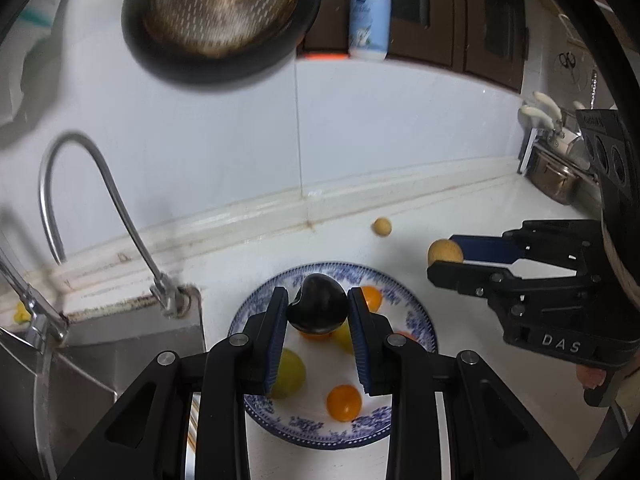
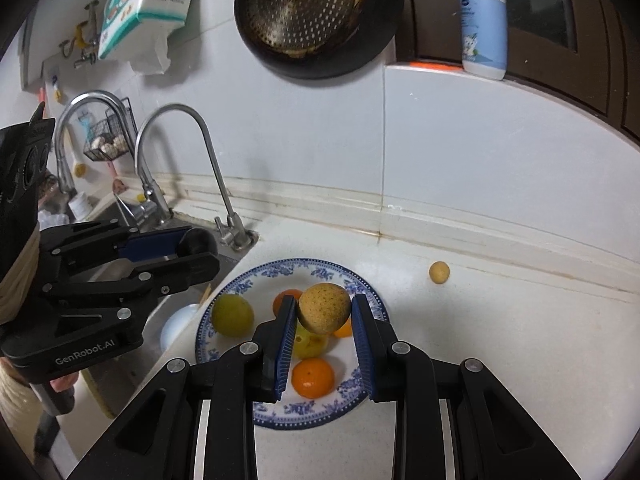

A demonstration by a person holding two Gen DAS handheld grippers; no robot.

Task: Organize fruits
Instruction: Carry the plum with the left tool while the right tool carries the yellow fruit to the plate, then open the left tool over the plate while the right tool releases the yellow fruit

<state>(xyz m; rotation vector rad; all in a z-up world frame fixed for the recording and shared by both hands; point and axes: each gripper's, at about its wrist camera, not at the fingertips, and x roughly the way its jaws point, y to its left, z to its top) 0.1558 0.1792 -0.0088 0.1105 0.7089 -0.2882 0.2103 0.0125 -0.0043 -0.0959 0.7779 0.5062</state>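
Plate: round blue-patterned white plate [image 2: 362,394] holding orange and yellow-green fruits.
Left gripper [image 1: 318,306]: clamps dark glossy fruit [image 1: 318,310], possibly a plum, above plate.
Right gripper [image 2: 323,310]: clamps speckled tan round fruit [image 2: 324,308] above plate.

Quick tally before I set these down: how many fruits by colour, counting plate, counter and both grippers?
Orange fruit: 4, one barely showing
Yellow-green fruit: 2
Tan fruit: 2
Dark fruit: 1
Total: 9

Dim cool indoor light, soft shadows, fisheye-bent dark edges, blurred hanging strainer [image 1: 220,4]
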